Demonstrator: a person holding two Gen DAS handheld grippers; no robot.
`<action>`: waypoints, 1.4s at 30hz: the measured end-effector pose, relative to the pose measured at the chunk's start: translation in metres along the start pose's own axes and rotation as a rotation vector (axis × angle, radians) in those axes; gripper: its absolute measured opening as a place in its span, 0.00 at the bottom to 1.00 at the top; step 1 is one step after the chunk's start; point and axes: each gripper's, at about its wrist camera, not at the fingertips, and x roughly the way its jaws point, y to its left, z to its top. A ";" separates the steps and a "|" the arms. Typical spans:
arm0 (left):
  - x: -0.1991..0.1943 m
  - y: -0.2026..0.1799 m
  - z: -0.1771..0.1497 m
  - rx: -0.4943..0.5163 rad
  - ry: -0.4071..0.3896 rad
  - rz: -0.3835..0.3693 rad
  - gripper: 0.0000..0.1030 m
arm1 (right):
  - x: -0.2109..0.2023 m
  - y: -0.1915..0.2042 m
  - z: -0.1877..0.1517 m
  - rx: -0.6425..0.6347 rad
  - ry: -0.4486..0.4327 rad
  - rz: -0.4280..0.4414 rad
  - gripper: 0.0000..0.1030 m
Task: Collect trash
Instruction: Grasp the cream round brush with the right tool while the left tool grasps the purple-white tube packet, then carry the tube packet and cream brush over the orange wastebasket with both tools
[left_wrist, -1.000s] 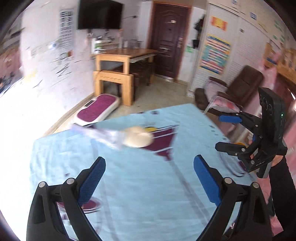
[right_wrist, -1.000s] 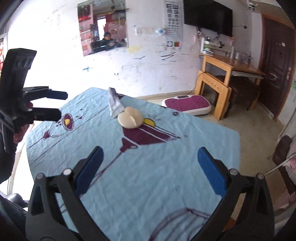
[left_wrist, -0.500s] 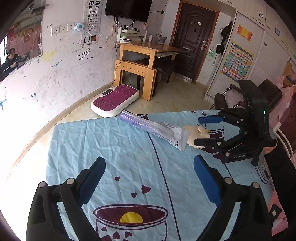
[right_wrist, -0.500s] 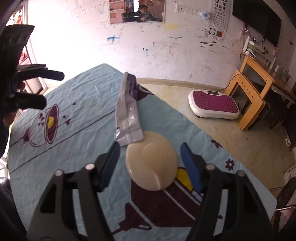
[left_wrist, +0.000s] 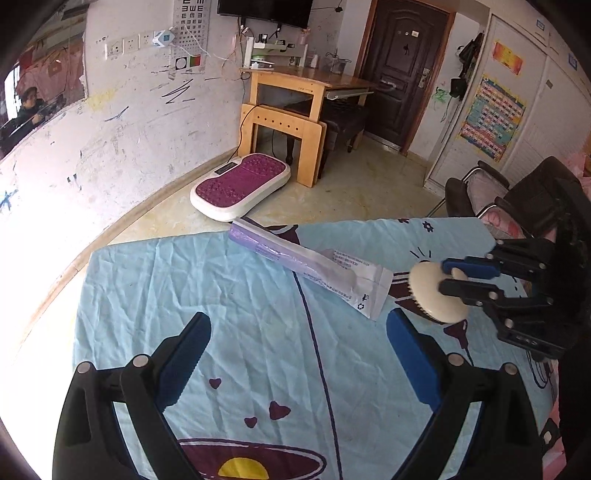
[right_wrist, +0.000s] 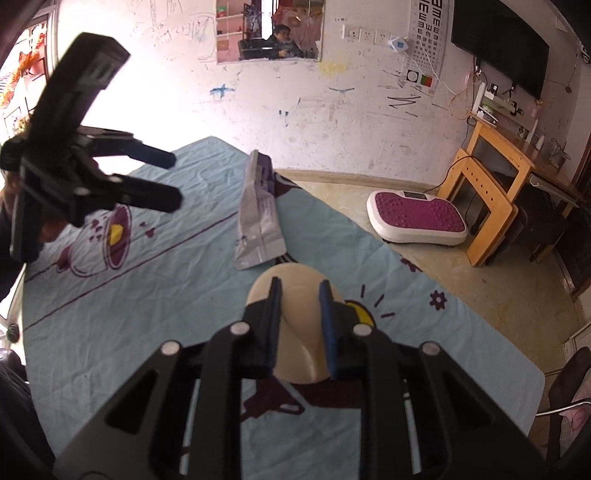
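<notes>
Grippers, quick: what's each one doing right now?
Left gripper: open, holding nothing.
Right gripper: shut on the cream round brush.

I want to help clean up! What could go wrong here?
The right tool pinches only the raised ridge of the cream-coloured round lid, so it might slip out when lifted. The silver and purple wrapper lies close beside it and could get dragged. The left tool hangs open near both and might bump them.

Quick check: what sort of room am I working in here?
Most likely a lived-in home room: a wall TV, a wooden desk beside a dark door, scribbled walls with an eye chart, and a cloth-covered table.
</notes>
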 end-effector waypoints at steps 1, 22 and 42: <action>0.006 0.000 0.003 -0.021 0.012 0.007 0.89 | -0.011 0.002 -0.001 -0.006 -0.018 -0.003 0.19; 0.045 -0.033 0.017 -0.117 0.039 0.284 0.22 | -0.081 -0.008 -0.049 0.010 -0.107 -0.032 0.19; -0.095 -0.141 -0.090 0.197 -0.114 0.140 0.21 | -0.151 0.026 -0.106 0.157 -0.192 -0.052 0.19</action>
